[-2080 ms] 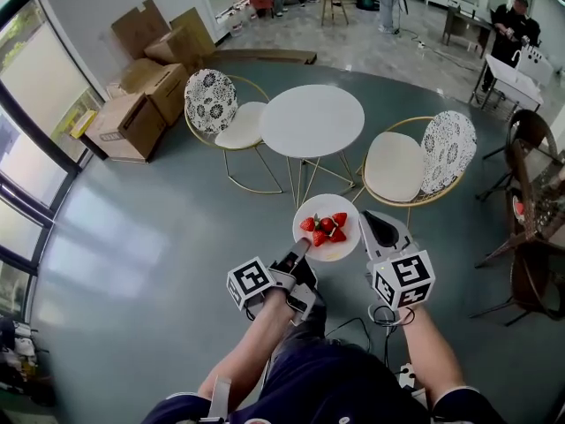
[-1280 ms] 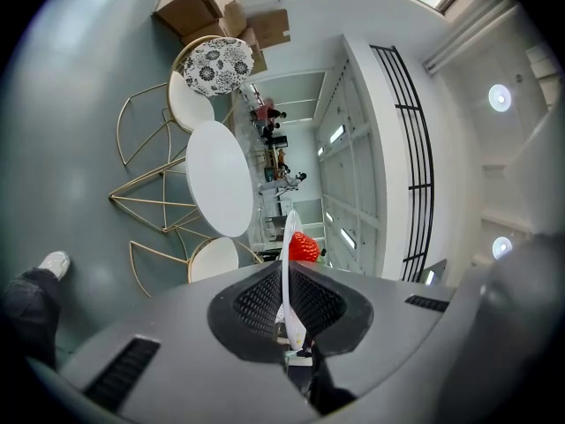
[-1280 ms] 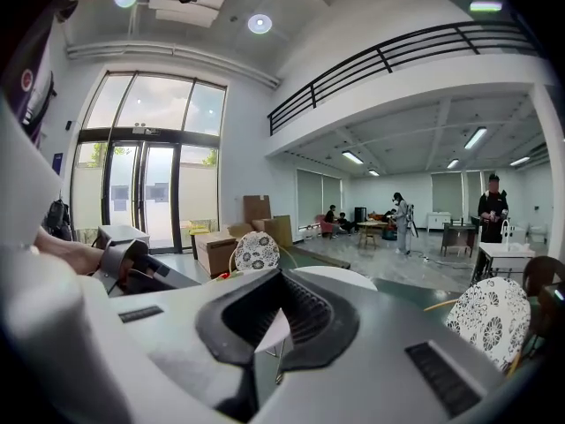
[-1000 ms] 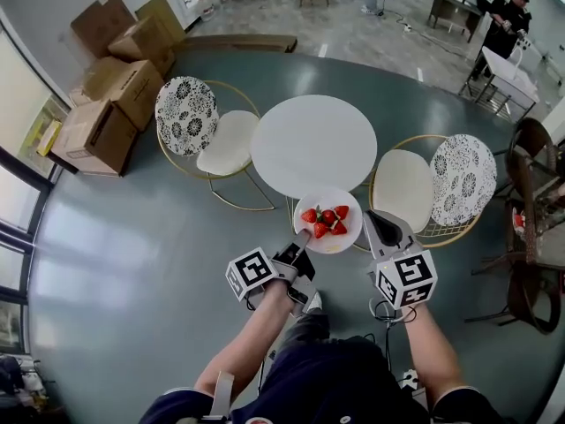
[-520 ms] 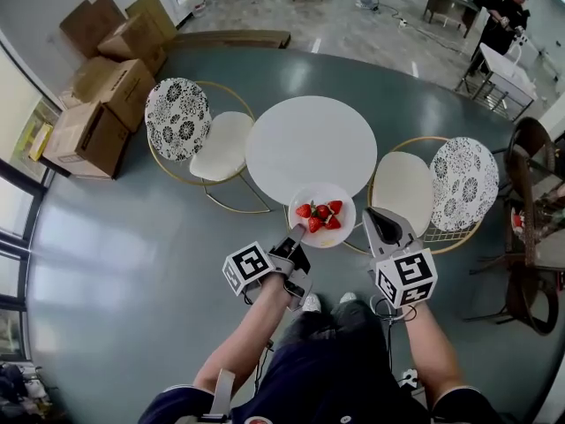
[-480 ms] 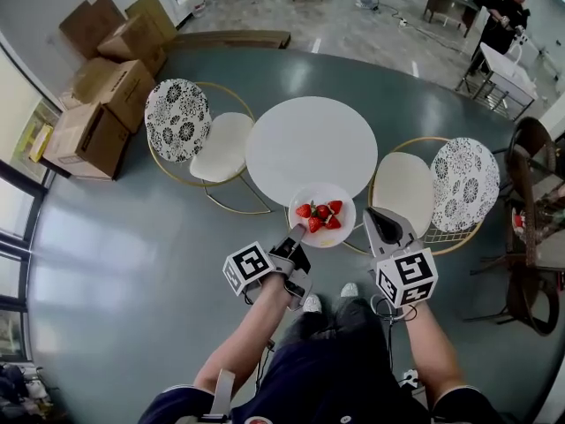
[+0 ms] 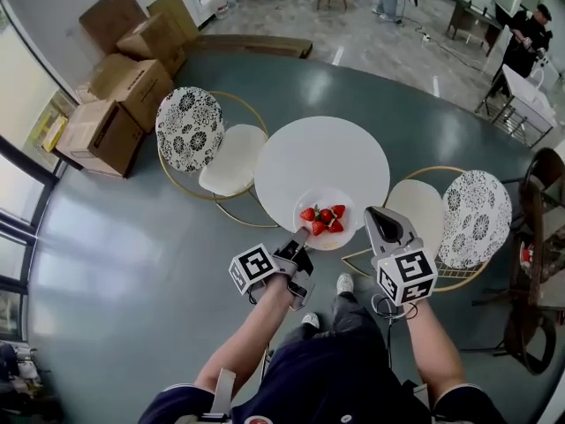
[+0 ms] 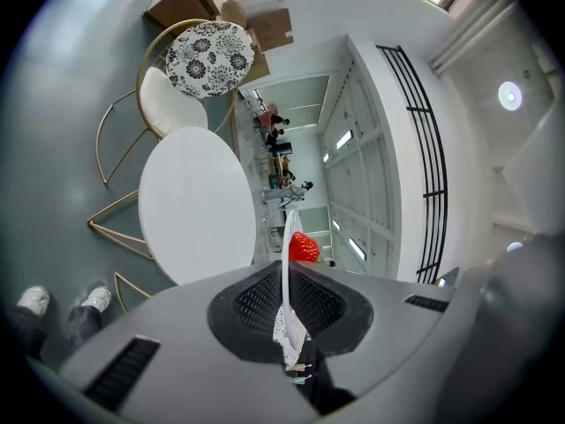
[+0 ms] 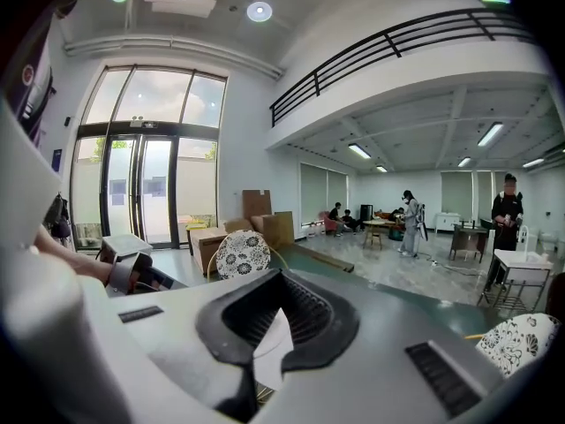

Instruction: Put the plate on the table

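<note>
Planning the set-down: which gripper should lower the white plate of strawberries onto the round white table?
Left. The left gripper is clamped on the rim of the white plate, held over the near edge of the round white table. The right gripper sits beside it, jaws slightly apart, holding nothing.

Cardboard boxes [image 7: 119, 95] upper left; patterned chair [image 7: 188, 129] near them; second chair [image 7: 475, 217] right side.

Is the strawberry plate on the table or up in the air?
In the air, it seems. The left gripper grips the plate by its rim, and its view shows a gap between plate and table.
</note>
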`<state>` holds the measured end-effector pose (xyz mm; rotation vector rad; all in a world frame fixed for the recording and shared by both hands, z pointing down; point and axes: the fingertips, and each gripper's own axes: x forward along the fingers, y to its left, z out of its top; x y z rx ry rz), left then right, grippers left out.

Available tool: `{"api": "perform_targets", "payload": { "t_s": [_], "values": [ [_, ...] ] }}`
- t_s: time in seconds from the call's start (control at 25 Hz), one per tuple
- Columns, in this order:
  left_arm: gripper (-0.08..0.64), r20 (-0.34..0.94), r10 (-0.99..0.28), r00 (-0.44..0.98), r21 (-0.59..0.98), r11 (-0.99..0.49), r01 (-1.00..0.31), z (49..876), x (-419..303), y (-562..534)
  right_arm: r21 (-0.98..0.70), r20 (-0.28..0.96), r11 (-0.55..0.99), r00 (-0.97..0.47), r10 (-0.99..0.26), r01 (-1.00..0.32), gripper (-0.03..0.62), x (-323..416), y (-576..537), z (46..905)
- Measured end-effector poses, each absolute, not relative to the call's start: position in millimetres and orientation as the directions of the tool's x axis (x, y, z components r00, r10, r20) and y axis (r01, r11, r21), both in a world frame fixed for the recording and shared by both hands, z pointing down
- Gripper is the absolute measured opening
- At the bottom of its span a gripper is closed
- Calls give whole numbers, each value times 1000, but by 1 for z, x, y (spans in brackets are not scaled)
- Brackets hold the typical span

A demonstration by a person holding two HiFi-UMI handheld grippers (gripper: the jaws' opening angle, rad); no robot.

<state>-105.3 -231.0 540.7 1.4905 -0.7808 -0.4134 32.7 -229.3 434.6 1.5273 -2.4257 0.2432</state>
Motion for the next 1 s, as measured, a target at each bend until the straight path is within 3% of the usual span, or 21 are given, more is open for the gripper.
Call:
{"api": "perform_targets", "payload": {
  "t_s": [0.28,1.0],
  "values": [
    [14,221,-712,666,972,101,-214,562,-90,-270,-9,319,488,-465,-826,-873,5,41,-282,441],
    [14,414,-668,618,905,227,-361,669,-60,-328,-85,389,487,-479,-787,-870,5,76,-342,487]
  ]
}}
